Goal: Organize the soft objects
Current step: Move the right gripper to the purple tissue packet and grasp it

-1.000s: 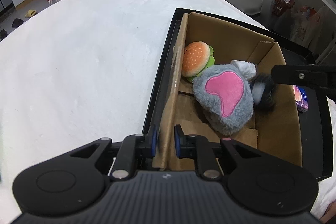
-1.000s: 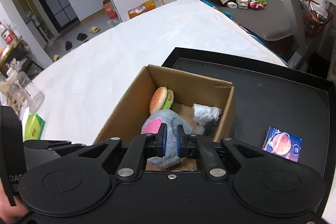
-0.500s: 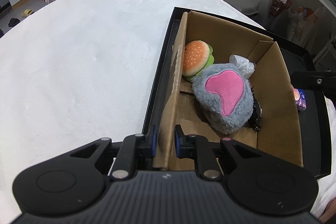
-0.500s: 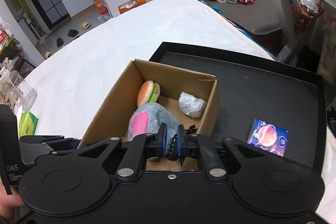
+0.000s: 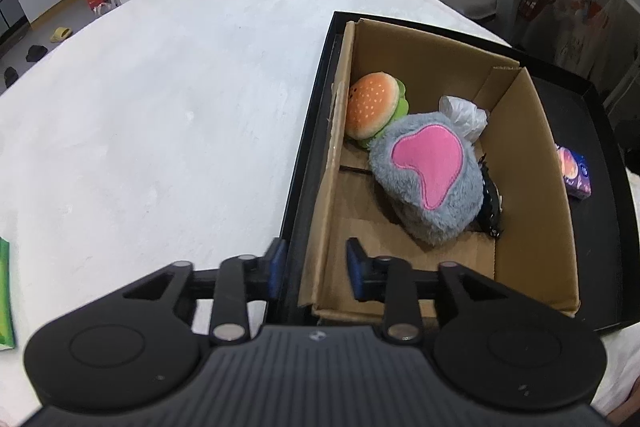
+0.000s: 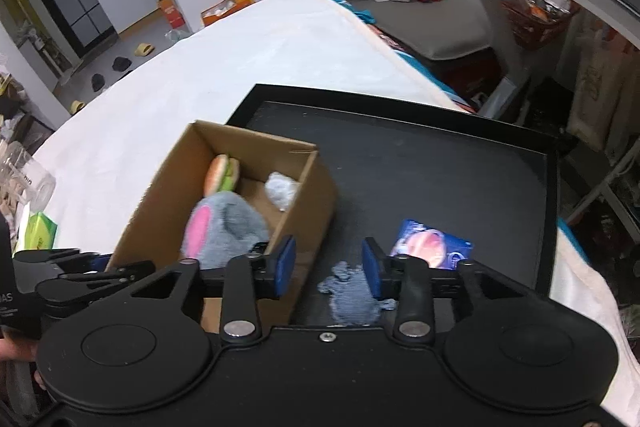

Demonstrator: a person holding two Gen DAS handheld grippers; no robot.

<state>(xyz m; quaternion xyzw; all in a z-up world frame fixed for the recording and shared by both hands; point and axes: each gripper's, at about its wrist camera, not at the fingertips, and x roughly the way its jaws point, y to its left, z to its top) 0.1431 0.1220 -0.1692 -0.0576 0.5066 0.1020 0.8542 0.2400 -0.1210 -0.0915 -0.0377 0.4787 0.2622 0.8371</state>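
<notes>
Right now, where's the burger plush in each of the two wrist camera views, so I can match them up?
Left wrist: the burger plush sits just right of centre, leaning on the left wall of the cardboard box, behind the grey plush.
Right wrist: the burger plush is left of centre, on edge at the box's far end.
Shared landmark: the grey plush with its pink patch, just in front of the burger.

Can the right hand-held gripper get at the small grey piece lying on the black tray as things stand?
Probably yes. The right hand-held gripper is open, and the grey piece lies bare on the black tray just below its fingertips, outside the cardboard box, with nothing covering it.
</notes>
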